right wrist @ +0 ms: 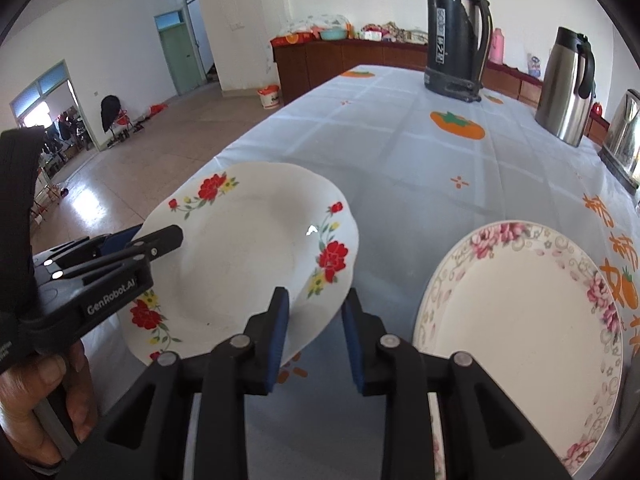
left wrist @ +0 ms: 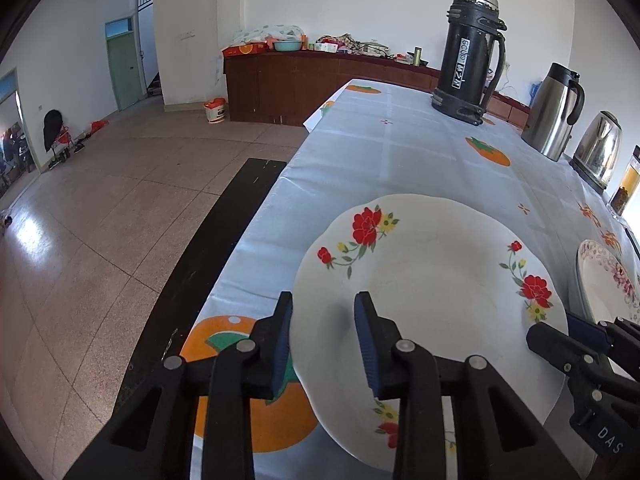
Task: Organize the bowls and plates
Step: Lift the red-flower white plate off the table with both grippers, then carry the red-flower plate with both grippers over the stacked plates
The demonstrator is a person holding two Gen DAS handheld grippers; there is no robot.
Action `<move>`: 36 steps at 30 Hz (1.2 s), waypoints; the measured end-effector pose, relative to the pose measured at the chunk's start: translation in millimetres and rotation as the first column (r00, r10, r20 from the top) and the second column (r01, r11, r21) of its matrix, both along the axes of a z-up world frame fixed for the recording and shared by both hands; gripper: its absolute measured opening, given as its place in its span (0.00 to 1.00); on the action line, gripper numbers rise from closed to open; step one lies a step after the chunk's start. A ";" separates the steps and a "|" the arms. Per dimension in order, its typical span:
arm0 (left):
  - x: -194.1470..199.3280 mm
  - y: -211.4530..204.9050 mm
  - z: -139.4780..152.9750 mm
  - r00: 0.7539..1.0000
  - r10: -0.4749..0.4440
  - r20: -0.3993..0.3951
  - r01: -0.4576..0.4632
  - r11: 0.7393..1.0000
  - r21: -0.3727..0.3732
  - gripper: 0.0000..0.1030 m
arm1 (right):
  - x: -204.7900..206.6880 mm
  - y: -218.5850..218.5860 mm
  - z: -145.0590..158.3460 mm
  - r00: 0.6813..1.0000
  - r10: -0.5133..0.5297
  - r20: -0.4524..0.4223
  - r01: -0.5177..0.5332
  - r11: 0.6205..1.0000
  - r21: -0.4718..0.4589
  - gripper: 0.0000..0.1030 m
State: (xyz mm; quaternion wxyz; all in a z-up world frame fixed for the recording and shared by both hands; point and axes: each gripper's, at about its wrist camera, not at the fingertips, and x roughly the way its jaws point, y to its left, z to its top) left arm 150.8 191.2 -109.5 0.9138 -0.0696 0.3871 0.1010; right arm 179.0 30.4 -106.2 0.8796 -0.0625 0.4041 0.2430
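A white deep plate with red flowers (left wrist: pixel 432 280) (right wrist: pixel 244 256) hangs tilted just above the checked tablecloth (left wrist: pixel 380 160). My left gripper (left wrist: pixel 326 336) (right wrist: pixel 156 240) is shut on its near-left rim, one finger over the plate and one under the rim. My right gripper (right wrist: pixel 316 320) (left wrist: pixel 560 332) is shut on the opposite rim, by the red flower. A second plate with a pink flower border (right wrist: pixel 520 340) (left wrist: pixel 604 280) lies flat on the table, to the right of both grippers.
A tall black thermos (left wrist: pixel 468 52), a steel jug (left wrist: pixel 554 112) and a kettle (left wrist: pixel 598 148) stand at the far right. The table's left edge drops to a dark bench (left wrist: pixel 192 280). A person's hand (right wrist: pixel 44 392) holds the left gripper.
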 end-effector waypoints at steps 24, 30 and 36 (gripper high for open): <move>-14.3 0.0 10.1 0.994 0.055 0.099 -0.060 0.997 0.047 0.29 | -14.4 -4.2 5.9 0.991 0.066 0.112 -0.074 0.995 0.068 0.26; -20.6 -3.0 13.4 0.989 0.070 0.132 -0.079 0.995 0.064 0.29 | -19.4 -5.6 7.6 0.987 0.077 0.138 -0.088 0.993 0.076 0.26; -25.9 -7.4 16.0 0.984 0.086 0.158 -0.098 0.993 0.069 0.29 | -25.0 -8.0 11.0 0.983 0.077 0.166 -0.091 0.993 0.078 0.26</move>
